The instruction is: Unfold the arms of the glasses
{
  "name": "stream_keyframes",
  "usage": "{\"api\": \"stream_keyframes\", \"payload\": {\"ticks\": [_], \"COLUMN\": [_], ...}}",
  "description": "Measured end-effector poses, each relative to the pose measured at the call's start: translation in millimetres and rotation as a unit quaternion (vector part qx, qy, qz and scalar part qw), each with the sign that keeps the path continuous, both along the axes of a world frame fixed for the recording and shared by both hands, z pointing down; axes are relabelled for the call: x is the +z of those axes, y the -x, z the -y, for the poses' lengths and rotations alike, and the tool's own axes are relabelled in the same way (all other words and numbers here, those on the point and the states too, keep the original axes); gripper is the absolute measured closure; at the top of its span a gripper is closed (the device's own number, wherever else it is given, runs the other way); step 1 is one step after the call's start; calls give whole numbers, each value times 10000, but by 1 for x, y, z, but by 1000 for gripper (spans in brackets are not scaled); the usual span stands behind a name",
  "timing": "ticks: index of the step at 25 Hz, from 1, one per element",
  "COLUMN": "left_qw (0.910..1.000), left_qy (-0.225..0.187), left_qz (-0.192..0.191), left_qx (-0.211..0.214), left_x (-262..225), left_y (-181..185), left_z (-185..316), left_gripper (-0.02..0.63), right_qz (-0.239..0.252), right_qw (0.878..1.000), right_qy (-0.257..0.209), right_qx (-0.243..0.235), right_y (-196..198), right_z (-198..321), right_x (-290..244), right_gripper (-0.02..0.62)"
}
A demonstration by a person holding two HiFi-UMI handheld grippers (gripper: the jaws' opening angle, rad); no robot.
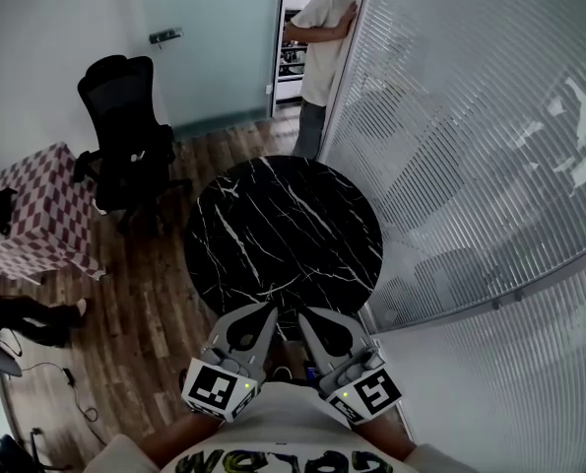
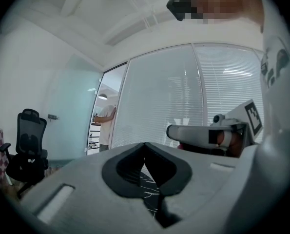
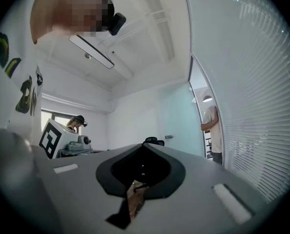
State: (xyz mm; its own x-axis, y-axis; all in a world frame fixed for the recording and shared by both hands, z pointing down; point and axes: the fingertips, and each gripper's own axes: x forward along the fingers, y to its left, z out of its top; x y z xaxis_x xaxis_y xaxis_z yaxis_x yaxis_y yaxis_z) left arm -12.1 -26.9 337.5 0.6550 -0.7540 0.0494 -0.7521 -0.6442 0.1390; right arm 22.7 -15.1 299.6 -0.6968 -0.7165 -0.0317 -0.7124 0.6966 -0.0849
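1. The glasses: none of our three views lets us make them out, so we cannot say where they lie.
2. Our left gripper (image 1: 271, 309) and right gripper (image 1: 301, 314) are level, side by side and close to our chest, with their tips near each other. Each has its jaws pressed together and grips nothing.
3. Just beyond the tips stands the round table (image 1: 273, 215), black marble with white veins. Its near edge lies under the jaws.
4. To the right of the table runs a glass wall (image 1: 470, 166) with blinds. At the far end a person in a light shirt (image 1: 322, 47) stands in a doorway. To the left of the table is a black office chair (image 1: 125, 136), and farther left a box under checked cloth (image 1: 46, 210). All of these stand on a wood floor (image 1: 145, 313).
5. In each gripper view the grey jaw body fills the lower half and blocks what lies below. Through the left gripper's dark opening we see only a strip of marble. Through the right's we see brown floor and a thin dark line we cannot identify.
6. The left gripper view shows the right gripper side-on. The right gripper view shows the left's marker cube, a person in a dark cap (image 3: 78, 123) behind it, and a long ceiling lamp (image 3: 91, 51). The head view shows none of these. Only the head view shows the whole table and someone's legs (image 1: 27, 318) at the left edge.
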Motion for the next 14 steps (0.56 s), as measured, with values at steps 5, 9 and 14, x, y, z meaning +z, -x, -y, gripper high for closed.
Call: {"api": "stream_keyframes", "payload": {"ticks": [5,9,14], "left_qw": [10000,9999,9999], "left_qy": [80,111,157], "left_qz": [35,26,15], "left_qx": [4,8,38], "left_x": [3,4,6], "left_y": [2,2,4], "left_z": [-3,-6,-7], "left_gripper": [603,603,603], "right_qz": [-12,-22,-6], "right_qw": [10000,10000,10000], "right_qy": [23,-1,14], "right_qx": [-55,-59,-81], "right_y": [3,5,9], "right_z": [-1,-2,0], "right_x": [1,0,0], "right_gripper": [594,594,594]}}
